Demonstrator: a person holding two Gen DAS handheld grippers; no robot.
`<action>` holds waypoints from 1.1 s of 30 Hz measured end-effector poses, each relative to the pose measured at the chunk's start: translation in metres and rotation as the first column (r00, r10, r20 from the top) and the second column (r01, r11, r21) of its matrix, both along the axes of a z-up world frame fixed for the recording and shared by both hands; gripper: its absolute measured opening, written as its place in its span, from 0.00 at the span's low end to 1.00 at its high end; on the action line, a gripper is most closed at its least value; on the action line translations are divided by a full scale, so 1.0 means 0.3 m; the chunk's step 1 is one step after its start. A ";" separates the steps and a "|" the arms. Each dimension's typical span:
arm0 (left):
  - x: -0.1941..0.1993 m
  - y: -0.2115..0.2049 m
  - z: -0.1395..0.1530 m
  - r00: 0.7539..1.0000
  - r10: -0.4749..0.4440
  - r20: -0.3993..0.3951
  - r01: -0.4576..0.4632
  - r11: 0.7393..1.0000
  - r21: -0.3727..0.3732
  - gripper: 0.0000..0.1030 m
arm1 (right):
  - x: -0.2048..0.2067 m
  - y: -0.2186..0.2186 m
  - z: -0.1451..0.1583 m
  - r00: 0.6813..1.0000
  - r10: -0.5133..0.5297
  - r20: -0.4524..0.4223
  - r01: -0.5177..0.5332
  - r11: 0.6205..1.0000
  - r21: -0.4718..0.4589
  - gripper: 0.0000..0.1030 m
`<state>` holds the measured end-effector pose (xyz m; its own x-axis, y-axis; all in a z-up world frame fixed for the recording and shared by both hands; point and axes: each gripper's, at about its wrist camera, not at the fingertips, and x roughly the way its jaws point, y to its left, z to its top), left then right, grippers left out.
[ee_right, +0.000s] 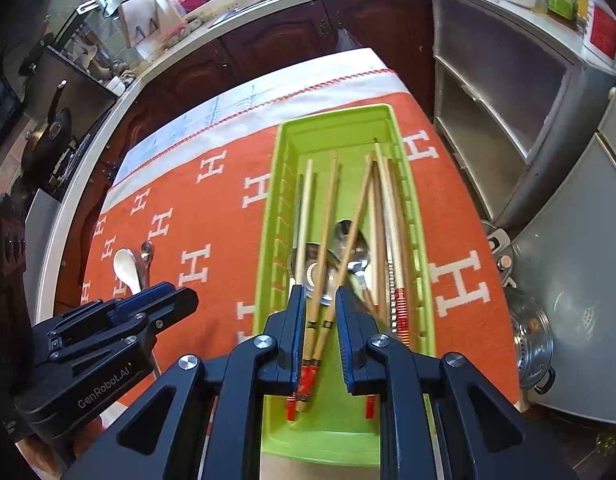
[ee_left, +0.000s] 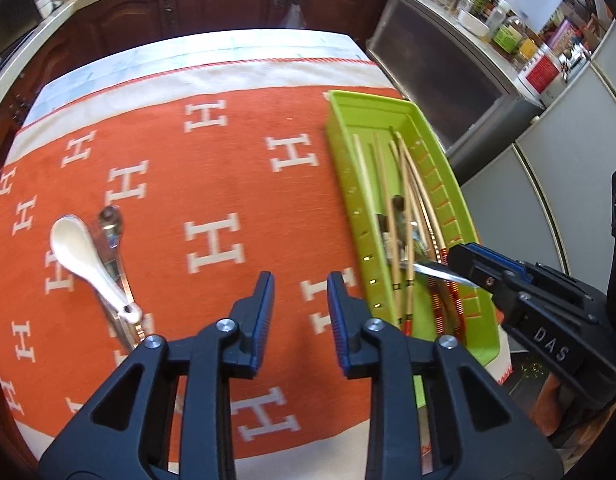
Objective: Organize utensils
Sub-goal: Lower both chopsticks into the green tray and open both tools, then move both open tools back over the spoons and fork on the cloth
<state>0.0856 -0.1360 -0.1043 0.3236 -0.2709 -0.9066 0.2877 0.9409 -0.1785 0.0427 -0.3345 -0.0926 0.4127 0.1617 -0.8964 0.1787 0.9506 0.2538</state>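
Note:
A green tray (ee_left: 436,152) (ee_right: 340,124) at the table's right holds several chopsticks (ee_left: 382,184) (ee_right: 332,208) and metal spoons (ee_right: 350,240). My right gripper (ee_right: 317,296) (ee_left: 462,258) hovers over the tray's near end, jaws open, with chopsticks showing between the fingers below; a metal spoon handle (ee_left: 440,274) lies by its tip. My left gripper (ee_left: 300,284) (ee_right: 176,294) is open and empty above the orange cloth. A white ceramic spoon (ee_left: 84,258) (ee_right: 126,270) and a metal spoon (ee_left: 112,232) (ee_right: 146,254) lie together at the left.
The orange cloth with white H marks (ee_left: 212,168) covers the table. Dark cabinets (ee_left: 212,4) and a cluttered counter stand behind. Grey cabinets (ee_right: 508,100) and a steel pot lid (ee_right: 536,340) are to the right.

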 end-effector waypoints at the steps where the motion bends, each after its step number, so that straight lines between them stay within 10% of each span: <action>1: -0.003 0.017 0.004 1.000 0.008 0.003 -0.008 1.000 -0.004 0.24 | -0.002 0.015 0.007 1.000 0.005 0.005 -0.006 1.000 0.001 0.15; 33: -0.146 0.728 -0.066 0.921 0.348 0.174 -0.376 0.911 0.167 0.34 | 0.174 0.722 -0.018 0.902 0.433 -0.007 -0.428 0.894 0.134 0.18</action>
<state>0.0417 0.0822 -0.1242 0.4910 0.0644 -0.8688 -0.0709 0.9969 0.0338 0.0950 -0.1178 -0.0981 0.2455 0.4291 -0.8693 -0.2294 0.8969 0.3780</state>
